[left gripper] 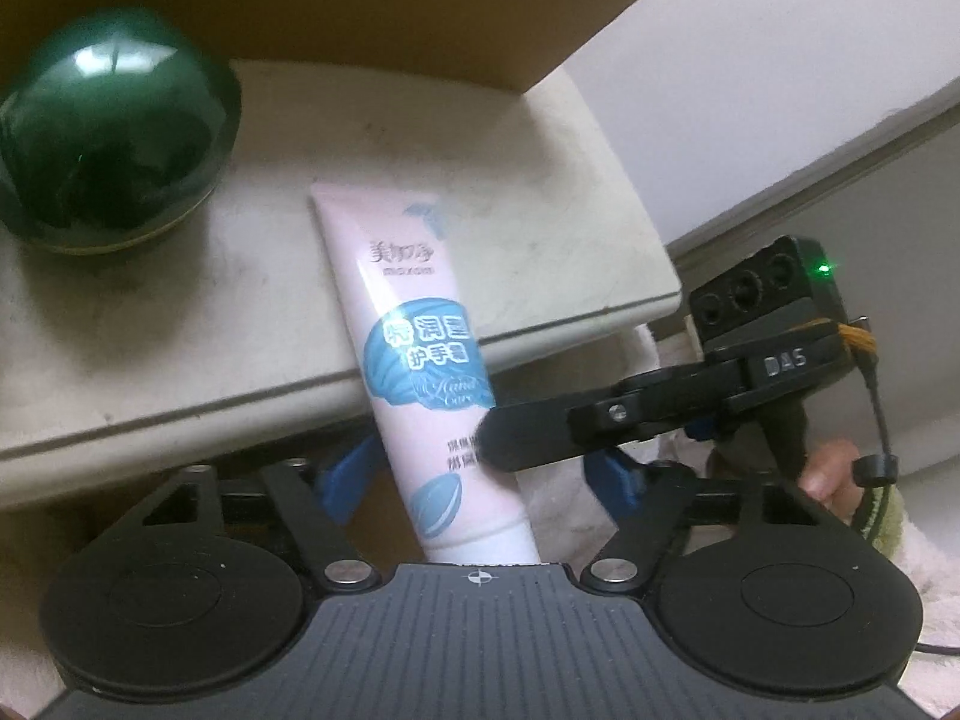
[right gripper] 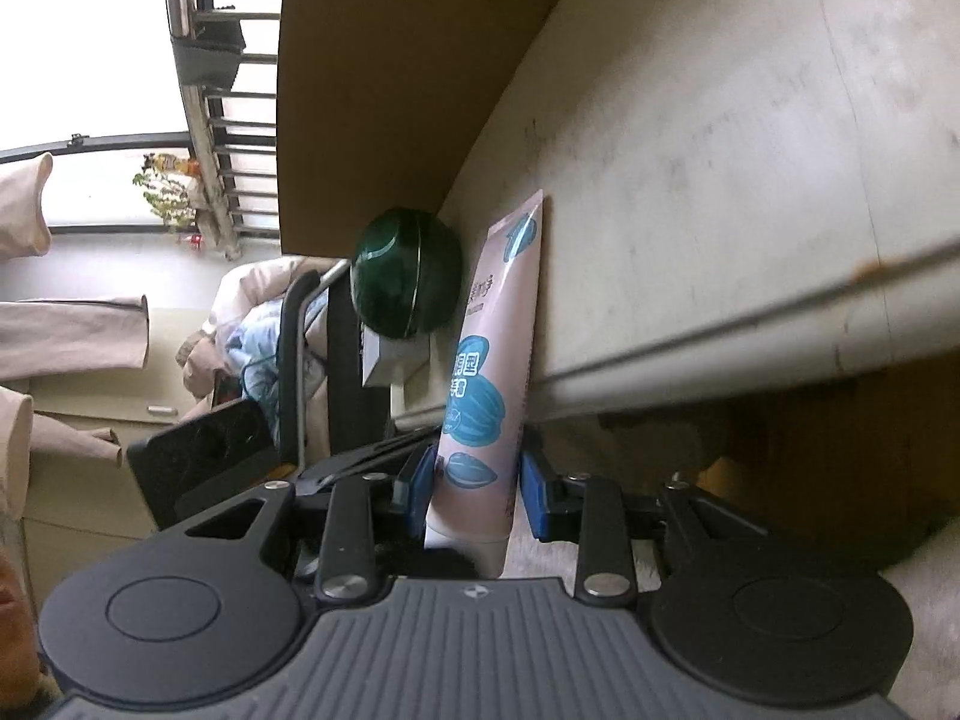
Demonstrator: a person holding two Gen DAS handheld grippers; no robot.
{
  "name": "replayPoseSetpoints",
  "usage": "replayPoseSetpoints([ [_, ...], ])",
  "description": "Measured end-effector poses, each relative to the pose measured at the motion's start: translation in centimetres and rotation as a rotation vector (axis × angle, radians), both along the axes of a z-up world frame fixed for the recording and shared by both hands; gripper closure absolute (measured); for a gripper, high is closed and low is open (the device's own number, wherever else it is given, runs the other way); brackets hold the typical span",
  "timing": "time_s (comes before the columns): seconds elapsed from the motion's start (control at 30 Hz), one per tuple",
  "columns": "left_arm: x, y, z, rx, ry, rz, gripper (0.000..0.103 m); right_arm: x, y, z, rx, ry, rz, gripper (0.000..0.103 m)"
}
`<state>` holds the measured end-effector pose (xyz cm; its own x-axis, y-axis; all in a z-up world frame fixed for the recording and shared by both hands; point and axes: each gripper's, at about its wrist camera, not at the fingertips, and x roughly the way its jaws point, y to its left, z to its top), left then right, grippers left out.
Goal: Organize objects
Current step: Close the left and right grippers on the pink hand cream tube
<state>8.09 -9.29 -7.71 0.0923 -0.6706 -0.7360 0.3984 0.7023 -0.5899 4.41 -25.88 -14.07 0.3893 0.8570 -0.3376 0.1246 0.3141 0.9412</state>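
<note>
A pink hand cream tube with a blue label leans over the front edge of the cream table, crimped end on the top and cap end hanging off toward me. My left gripper stands open around its lower part, the blue pads clear of it on both sides. From the right, my right gripper is shut on the same tube; its black finger crosses the tube in the left wrist view. A round dark green jar sits on the table to the left.
A brown cardboard wall rises at the back of the table, close behind the jar. A hand holds the right gripper's handle over white fluffy fabric. A black frame and piled clothes stand beyond the table's end.
</note>
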Motion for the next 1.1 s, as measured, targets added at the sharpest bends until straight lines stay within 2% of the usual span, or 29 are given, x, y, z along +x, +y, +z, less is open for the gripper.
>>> replayPoseSetpoints([
  [0.13,0.0,0.2,0.1,-0.017,0.007,0.008,0.046,0.0,-0.4,-0.6,0.041,0.026,-0.006,0.068],
  [0.37,-0.4,1.1,0.3,-0.032,0.025,0.029,0.047,0.4,-0.5,-1.6,0.094,0.031,-0.049,0.064],
  [0.5,-1.0,1.3,0.6,-0.029,0.019,0.014,0.047,0.5,-0.7,-2.1,0.136,0.033,-0.104,0.055],
  [0.57,-1.2,1.4,0.8,-0.024,0.013,0.013,0.048,0.5,-0.6,-2.4,0.161,0.036,-0.127,0.055],
  [0.67,-1.0,1.1,0.7,-0.016,0.016,0.017,0.047,0.2,-0.3,-2.6,0.178,0.031,-0.154,0.056],
  [0.87,-0.6,1.2,0.6,-0.002,0.007,0.043,0.046,-0.1,0.3,-2.7,0.144,0.016,-0.165,0.072],
  [1.1,-0.6,1.0,0.6,-0.008,-0.014,0.035,0.051,-0.5,0.3,-2.5,0.14,0.018,-0.13,0.072],
])
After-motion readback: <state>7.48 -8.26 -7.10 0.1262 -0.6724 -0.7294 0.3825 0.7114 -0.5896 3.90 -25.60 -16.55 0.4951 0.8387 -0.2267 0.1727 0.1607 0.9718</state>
